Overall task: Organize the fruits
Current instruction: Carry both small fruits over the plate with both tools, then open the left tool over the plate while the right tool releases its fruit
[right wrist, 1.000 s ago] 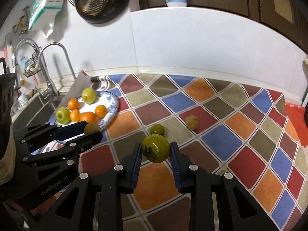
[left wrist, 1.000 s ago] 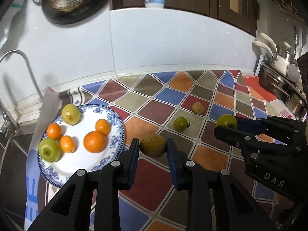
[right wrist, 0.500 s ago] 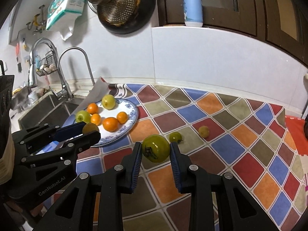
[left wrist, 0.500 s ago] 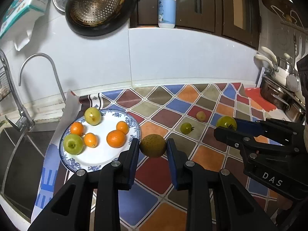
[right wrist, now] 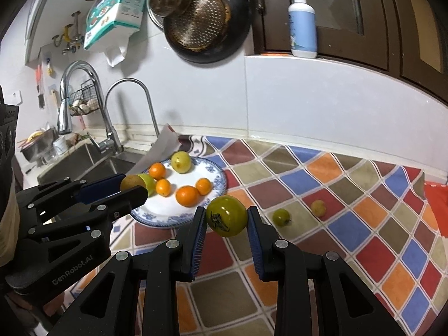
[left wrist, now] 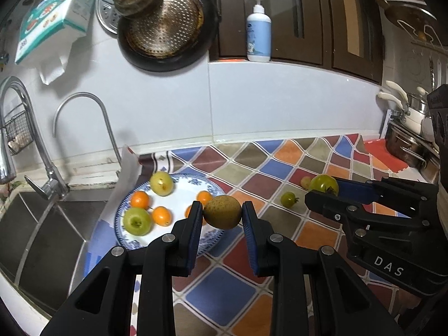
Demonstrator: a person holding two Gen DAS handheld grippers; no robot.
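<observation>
My left gripper (left wrist: 222, 215) is shut on a brownish-green round fruit (left wrist: 222, 215), held in the air over the near right rim of the blue-patterned plate (left wrist: 179, 242). My right gripper (right wrist: 226, 219) is shut on a green tomato (right wrist: 226, 219), held above the checkered mat just right of the plate (right wrist: 165, 210). The plate holds several oranges, a green apple (left wrist: 136, 220) and a yellow-green fruit (left wrist: 161, 183). A small green tomato (right wrist: 281, 216) and a small yellow fruit (right wrist: 318, 207) lie on the mat.
A sink (left wrist: 36, 232) with faucets (left wrist: 84, 117) lies left of the plate. Pans (left wrist: 165, 25) hang on the wall above. Steel pots (left wrist: 411, 140) stand at the far right. The colourful checkered mat (right wrist: 350, 224) covers the counter.
Both grippers have risen with their fruits, and the views have tilted up; the counter looks farther away. The left gripper's fruit now sits over the plate's rim.
</observation>
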